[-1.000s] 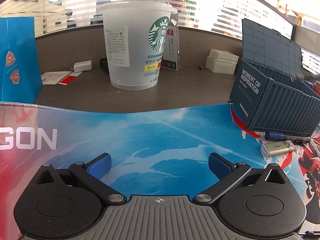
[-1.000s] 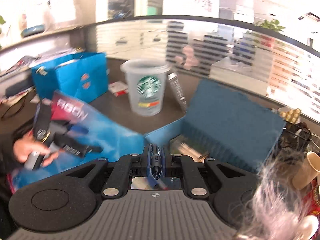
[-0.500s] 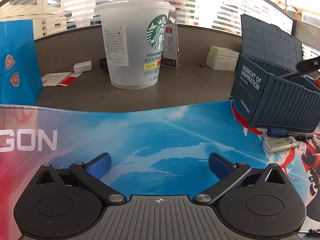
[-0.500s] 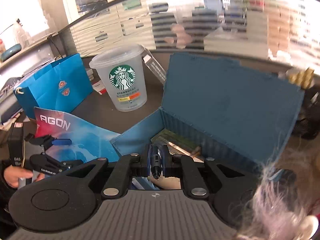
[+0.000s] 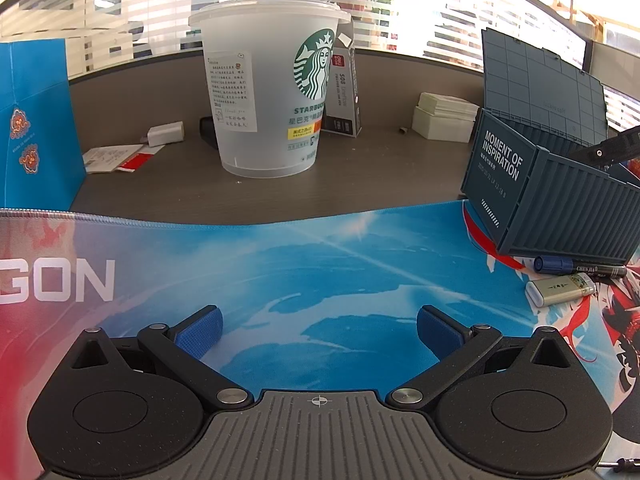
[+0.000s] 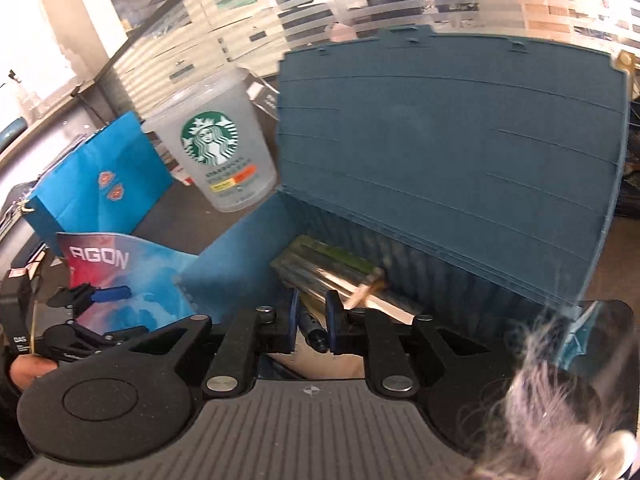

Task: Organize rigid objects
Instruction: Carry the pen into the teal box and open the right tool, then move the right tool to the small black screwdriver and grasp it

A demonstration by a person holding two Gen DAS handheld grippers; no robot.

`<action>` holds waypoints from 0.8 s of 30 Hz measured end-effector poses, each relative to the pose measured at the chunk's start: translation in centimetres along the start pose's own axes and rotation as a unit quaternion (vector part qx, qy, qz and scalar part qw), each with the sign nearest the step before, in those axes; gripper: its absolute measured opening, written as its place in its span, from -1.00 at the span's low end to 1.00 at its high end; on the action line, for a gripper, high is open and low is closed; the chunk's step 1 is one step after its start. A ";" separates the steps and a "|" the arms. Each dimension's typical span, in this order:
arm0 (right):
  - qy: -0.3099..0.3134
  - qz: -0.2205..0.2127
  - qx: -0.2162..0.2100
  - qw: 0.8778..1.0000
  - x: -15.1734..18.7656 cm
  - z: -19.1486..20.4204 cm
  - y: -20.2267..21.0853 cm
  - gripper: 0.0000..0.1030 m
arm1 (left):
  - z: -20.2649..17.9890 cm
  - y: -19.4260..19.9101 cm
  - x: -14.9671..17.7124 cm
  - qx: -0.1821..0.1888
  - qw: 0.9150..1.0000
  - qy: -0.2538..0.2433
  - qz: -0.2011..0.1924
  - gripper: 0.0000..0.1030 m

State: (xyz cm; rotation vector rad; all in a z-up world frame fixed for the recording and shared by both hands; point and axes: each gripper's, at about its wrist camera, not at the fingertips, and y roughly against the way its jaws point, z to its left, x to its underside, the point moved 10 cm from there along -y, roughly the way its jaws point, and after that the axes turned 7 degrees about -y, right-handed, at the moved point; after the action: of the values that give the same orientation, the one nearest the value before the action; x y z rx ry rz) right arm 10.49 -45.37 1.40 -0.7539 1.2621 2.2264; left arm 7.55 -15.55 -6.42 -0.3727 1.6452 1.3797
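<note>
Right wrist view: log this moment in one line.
right gripper: jaws slightly apart | pen: loose between them | over: open blue box | left gripper: open, empty

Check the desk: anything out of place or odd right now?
Two items lie loose on the mat outside the open container box: a blue-capped marker against its base and a small white lighter-like case beside it. Nothing looks spilled or damaged; the cup stands upright.

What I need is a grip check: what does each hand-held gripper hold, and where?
Left hand-held gripper: nothing, open. Right: its jaws have just been opening around a pen, at its barrel; the pads look barely off it.
</note>
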 end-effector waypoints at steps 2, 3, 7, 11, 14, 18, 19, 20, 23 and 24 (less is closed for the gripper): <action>-0.001 -0.001 0.011 1.000 0.1 -0.6 0.0 -0.64 | 0.0 0.0 0.0 0.000 1.000 0.000 0.000 1.00; -0.001 -0.002 0.018 1.000 0.1 -0.9 0.1 -0.57 | 0.0 0.0 0.0 0.000 1.000 0.001 0.000 1.00; 0.001 -0.021 0.043 0.999 0.0 -1.7 1.2 -0.42 | 0.0 0.0 0.0 0.001 1.000 0.001 -0.001 1.00; 0.022 -0.056 0.060 0.996 -0.2 -1.2 3.6 -0.28 | 0.0 0.0 0.0 0.001 1.000 0.001 -0.001 1.00; 0.045 -0.092 0.045 0.994 0.3 0.9 5.9 -0.01 | 0.0 0.0 0.0 0.001 1.000 0.001 -0.001 1.00; 0.096 -0.140 0.010 0.985 3.3 5.7 8.4 0.86 | 0.0 0.0 0.0 0.000 1.000 0.000 0.000 1.00; 0.114 -0.150 0.000 0.982 4.5 7.1 8.9 0.89 | 0.0 0.0 0.0 0.000 1.000 0.000 0.000 1.00; 0.130 -0.152 -0.006 0.980 5.6 8.3 9.2 0.98 | 0.1 -0.1 0.0 0.000 1.000 -0.001 0.000 1.00; 0.163 -0.142 -0.022 0.976 9.6 11.6 8.7 1.00 | 0.0 -0.1 0.0 -0.003 1.000 -0.004 0.002 1.00; 0.172 -0.135 -0.024 0.975 10.9 12.5 8.4 0.98 | 0.0 -0.1 0.0 -0.003 1.000 -0.004 0.002 1.00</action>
State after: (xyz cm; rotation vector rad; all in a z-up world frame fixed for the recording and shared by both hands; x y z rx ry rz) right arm -5.77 -36.95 4.68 -1.2928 1.1747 1.9664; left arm 7.60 -15.57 -6.47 -0.3666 1.6361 1.3876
